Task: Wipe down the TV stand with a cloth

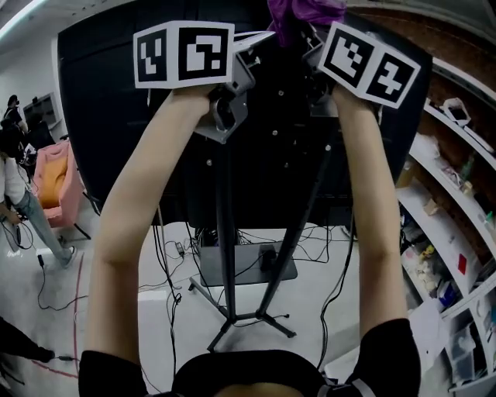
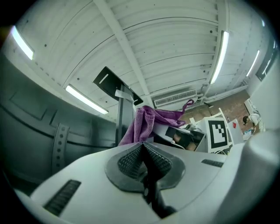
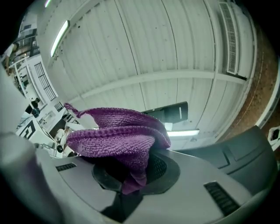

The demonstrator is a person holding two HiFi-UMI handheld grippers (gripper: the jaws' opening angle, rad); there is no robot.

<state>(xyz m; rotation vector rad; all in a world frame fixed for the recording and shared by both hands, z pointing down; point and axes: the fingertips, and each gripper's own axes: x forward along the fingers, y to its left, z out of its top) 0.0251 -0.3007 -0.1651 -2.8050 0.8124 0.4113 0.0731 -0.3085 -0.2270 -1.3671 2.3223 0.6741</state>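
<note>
In the head view both arms are raised against the black back of the TV (image 1: 116, 116) on its stand (image 1: 225, 233). My right gripper (image 1: 310, 37) is shut on a purple cloth (image 1: 306, 12) at the TV's top edge. The right gripper view shows the cloth (image 3: 113, 135) bunched between the right gripper's (image 3: 140, 155) pads, folds spilling leftward. My left gripper (image 1: 254, 43) sits close beside it, shut with nothing between its pads (image 2: 131, 159). From the left gripper view the cloth (image 2: 146, 122) hangs just beyond the left gripper (image 2: 143, 146), by a dark bracket (image 2: 109, 81).
The stand's base plate (image 1: 225, 273) and legs rest on a white floor strewn with cables (image 1: 167, 256). Cluttered shelves (image 1: 449, 194) line the right wall. A pink armchair (image 1: 54, 182) and a person (image 1: 15, 194) are at far left. Ceiling lights (image 2: 85, 99) are overhead.
</note>
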